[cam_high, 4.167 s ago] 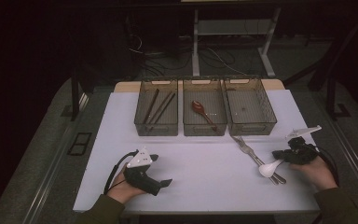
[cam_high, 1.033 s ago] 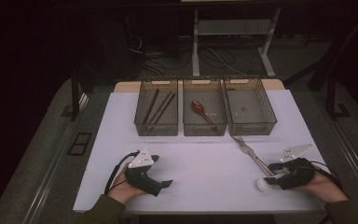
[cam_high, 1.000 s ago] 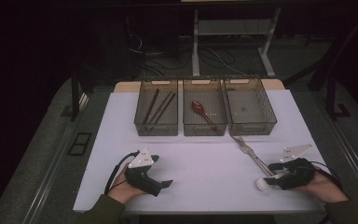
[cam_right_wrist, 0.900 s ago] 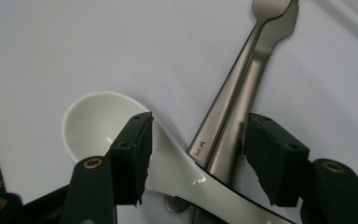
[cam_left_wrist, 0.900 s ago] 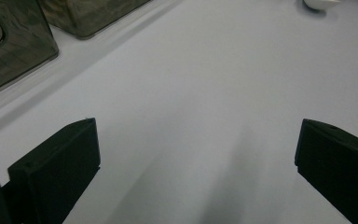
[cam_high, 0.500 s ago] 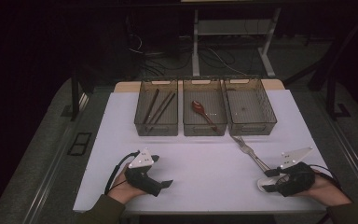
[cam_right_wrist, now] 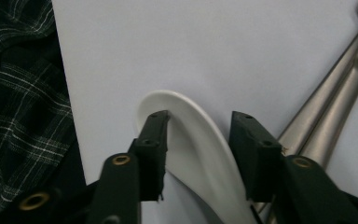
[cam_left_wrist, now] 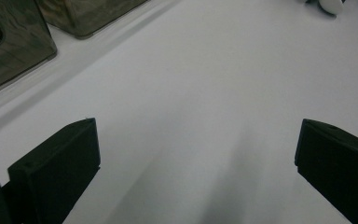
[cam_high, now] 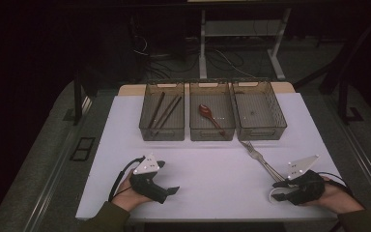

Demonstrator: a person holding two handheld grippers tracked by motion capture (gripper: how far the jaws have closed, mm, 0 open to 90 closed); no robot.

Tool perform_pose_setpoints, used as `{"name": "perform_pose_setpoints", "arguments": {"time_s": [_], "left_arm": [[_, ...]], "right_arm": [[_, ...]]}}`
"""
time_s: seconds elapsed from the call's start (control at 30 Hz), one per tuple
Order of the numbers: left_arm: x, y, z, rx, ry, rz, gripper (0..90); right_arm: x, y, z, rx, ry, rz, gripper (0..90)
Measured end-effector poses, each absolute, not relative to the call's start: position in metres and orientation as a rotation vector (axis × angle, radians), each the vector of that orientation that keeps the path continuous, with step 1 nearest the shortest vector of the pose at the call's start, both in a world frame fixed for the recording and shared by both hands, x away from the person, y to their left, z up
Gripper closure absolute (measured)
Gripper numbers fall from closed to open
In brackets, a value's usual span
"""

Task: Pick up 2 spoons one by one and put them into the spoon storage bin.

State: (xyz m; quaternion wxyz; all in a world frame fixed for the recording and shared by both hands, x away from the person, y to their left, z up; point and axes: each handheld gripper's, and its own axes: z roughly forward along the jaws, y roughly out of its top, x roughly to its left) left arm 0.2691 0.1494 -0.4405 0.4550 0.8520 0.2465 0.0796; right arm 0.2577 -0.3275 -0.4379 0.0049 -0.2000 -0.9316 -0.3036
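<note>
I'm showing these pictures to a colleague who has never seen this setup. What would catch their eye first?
Probably the right tongs at the table's near right edge, their jaws straddling a white spoon without yet closing on it, beside two metal forks. Next, the three mesh bins in a row at the far side of the white table. The left tongs rest open at the near left.

White spoon (cam_right_wrist: 200,154); black tool (cam_right_wrist: 200,135); silver fork (cam_high: 261,159); reddish-brown spoon (cam_high: 210,116); green plaid sleeve (cam_right_wrist: 18,88).
</note>
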Motion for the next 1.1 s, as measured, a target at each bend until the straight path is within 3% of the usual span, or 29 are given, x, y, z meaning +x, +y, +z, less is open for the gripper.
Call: {"name": "perform_pose_setpoints", "arguments": {"time_s": [0.4,1.1], "left_arm": [[0.269,0.149,-0.441,2.101,0.608,0.197,0.0],[0.270,0.150,-0.441,2.095,0.611,0.194,0.0]], "right_arm": [[0.260,-0.335,-0.434,-0.613,-2.851,-0.959,81.4],[0.278,-0.322,-0.412,-0.792,-2.857,-1.184,82.4]]}}
